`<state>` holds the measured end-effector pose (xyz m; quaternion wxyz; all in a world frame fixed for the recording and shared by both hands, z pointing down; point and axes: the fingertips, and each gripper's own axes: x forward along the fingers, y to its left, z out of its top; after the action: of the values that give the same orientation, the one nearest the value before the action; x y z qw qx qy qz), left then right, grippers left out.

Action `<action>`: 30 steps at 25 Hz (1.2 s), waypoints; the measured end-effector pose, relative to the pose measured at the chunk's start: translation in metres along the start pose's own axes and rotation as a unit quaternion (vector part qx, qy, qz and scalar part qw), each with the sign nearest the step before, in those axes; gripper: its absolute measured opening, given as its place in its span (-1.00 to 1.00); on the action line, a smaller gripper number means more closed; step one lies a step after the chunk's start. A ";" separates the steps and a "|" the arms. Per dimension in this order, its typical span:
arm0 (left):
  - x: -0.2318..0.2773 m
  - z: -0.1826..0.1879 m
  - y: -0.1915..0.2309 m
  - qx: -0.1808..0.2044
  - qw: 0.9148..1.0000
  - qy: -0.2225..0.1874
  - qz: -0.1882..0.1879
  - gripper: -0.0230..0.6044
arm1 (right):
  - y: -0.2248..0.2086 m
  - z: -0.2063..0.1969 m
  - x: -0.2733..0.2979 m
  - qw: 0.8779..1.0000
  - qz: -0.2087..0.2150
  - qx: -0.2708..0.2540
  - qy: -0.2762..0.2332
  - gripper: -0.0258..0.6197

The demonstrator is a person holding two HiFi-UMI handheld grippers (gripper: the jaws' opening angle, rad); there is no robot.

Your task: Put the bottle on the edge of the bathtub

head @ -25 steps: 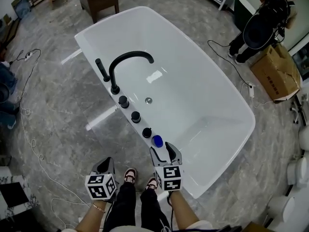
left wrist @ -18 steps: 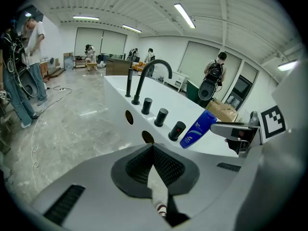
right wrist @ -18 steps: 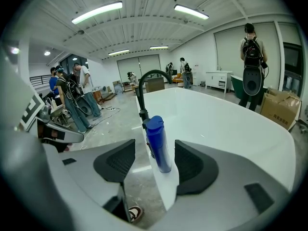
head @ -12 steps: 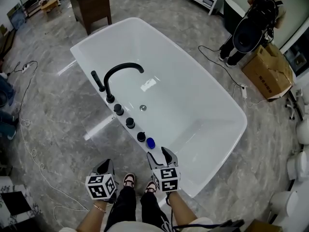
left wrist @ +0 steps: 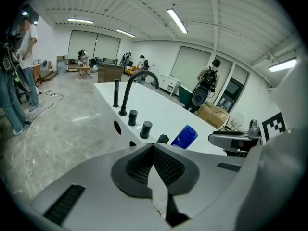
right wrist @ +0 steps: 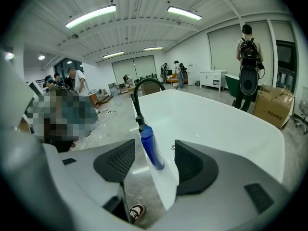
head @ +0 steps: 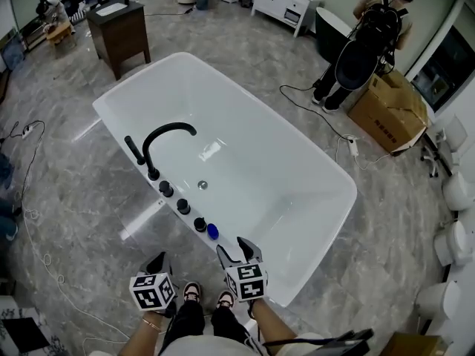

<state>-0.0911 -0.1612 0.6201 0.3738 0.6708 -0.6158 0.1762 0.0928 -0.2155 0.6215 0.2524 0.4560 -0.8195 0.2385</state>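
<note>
Blue bottle stands on the near long edge of the bathtub, right at the end of the row of black knobs that runs down from the faucet. The right gripper hovers just short of it, fingers spread wide and touching nothing. The left gripper hangs over the floor, fingers pressed together, empty. It looks placed. Best exit is straight back with the fingers wide, no sideways brush on that narrow rim.

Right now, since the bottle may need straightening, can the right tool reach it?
Likely yes: the right tool is open and points at the bottle, which stands just ahead, nothing between them.
</note>
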 end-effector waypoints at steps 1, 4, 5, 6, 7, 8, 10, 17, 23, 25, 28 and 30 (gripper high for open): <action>-0.001 0.002 -0.003 0.002 1.000 -0.001 -0.003 -0.91 | -0.001 0.001 -0.003 1.000 -0.001 0.002 0.000 -0.13; -0.004 0.008 -0.013 0.008 1.000 -0.006 -0.010 -0.91 | -0.004 0.002 -0.011 1.000 -0.003 0.007 0.000 -0.13; -0.005 0.010 -0.016 0.009 1.000 -0.007 -0.012 -0.91 | -0.005 0.002 -0.014 1.000 -0.003 0.010 -0.001 -0.13; -0.006 0.012 -0.018 0.010 1.000 -0.009 -0.014 -0.91 | -0.005 0.003 -0.016 1.000 -0.004 0.012 -0.003 -0.13; -0.007 0.014 -0.021 0.011 1.000 -0.012 -0.016 -0.91 | -0.006 0.005 -0.018 1.000 -0.005 0.013 -0.005 -0.13; -0.007 0.017 -0.023 0.013 1.000 -0.014 -0.018 -0.91 | -0.008 0.007 -0.020 1.000 -0.006 0.014 -0.007 -0.13; -0.009 0.022 -0.030 0.019 0.999 -0.021 -0.022 -0.91 | -0.013 0.010 -0.026 1.000 -0.009 0.015 -0.011 -0.13; -0.015 0.048 -0.050 0.035 0.998 -0.050 -0.034 -0.91 | -0.030 0.024 -0.045 0.999 -0.024 0.023 -0.029 -0.13; -0.020 0.071 -0.069 0.041 0.995 -0.080 -0.046 -0.91 | -0.041 0.048 -0.064 0.998 -0.027 0.029 -0.055 -0.13; -0.021 0.078 -0.073 0.041 0.994 -0.089 -0.048 -0.91 | -0.043 0.057 -0.070 0.997 -0.028 0.027 -0.066 -0.13; -0.024 0.086 -0.078 0.036 0.993 -0.105 -0.051 -0.91 | -0.052 0.069 -0.080 0.995 -0.035 0.030 -0.085 -0.13; -0.026 0.093 -0.080 0.034 0.991 -0.116 -0.052 -0.91 | -0.059 0.079 -0.087 0.993 -0.040 0.037 -0.101 -0.13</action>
<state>-0.0397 -0.2123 0.5179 0.2858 0.7303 -0.6126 0.0984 0.1684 -0.2373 0.5162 0.1610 0.5195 -0.8123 0.2108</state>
